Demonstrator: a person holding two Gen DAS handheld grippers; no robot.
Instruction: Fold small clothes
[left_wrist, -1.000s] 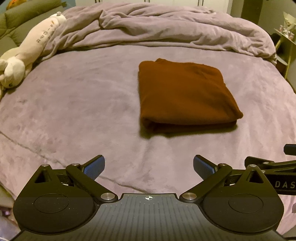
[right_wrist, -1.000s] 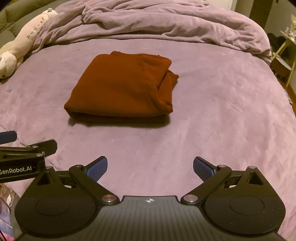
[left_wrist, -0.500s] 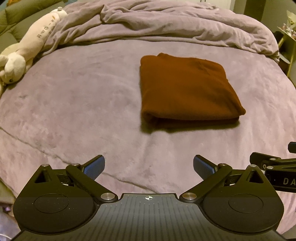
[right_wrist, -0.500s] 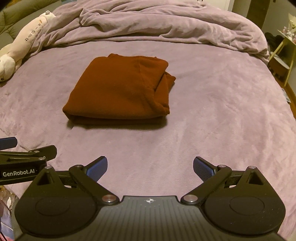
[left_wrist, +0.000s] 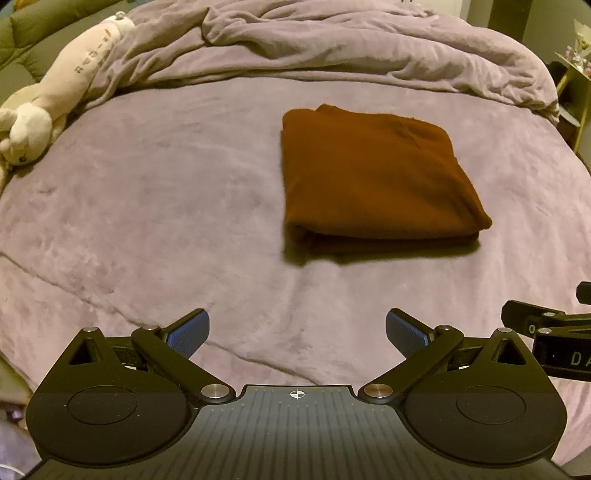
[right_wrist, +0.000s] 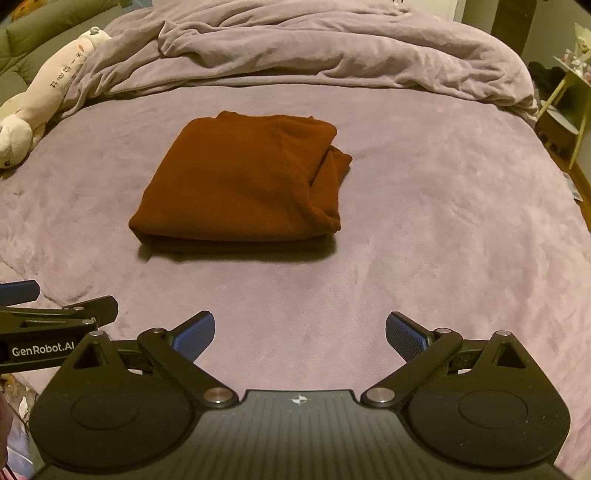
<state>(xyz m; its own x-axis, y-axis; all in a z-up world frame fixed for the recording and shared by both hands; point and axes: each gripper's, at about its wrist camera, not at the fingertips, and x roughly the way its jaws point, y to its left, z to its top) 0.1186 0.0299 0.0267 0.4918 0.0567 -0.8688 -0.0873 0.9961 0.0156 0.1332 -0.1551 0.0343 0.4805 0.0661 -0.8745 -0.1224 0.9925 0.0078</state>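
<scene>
Looking at the rust-brown folded fleece garment (left_wrist: 373, 177) mid-bed on the mauve plush blanket (left_wrist: 147, 206), we keep left gripper (left_wrist: 295, 332) and right gripper (right_wrist: 300, 334) spread, empty, and probably just tidy that loose right-hand flap.

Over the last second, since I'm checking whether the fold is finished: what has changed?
Little. Both views shift slightly, as if the left gripper and right gripper drew back a bit; neither took hold of anything. The folded brown garment lies in the same shape on the purple bedspread. Both stayed open and empty, and the plush toy and rumpled duvet are unmoved.
</scene>
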